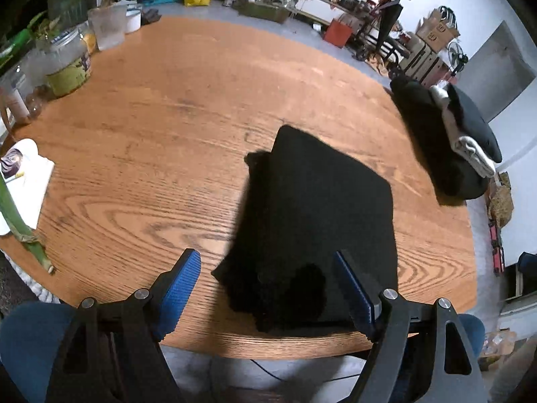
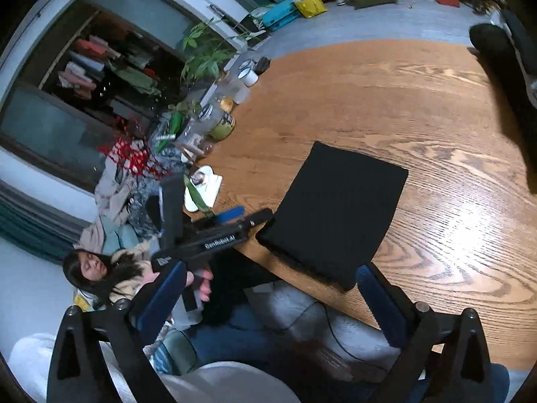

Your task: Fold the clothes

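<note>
We see a folded black garment [image 1: 319, 221] lying flat on the wooden table [image 1: 174, 127], near its front edge. Above that edge, the left gripper [image 1: 265, 288] hangs with blue pads spread wide, clamping nothing. The right gripper [image 2: 268, 305] hovers off the same edge, fingers fully apart, empty. A stack of folded clothes [image 1: 446, 141] sits at the table's far right rim.
</note>
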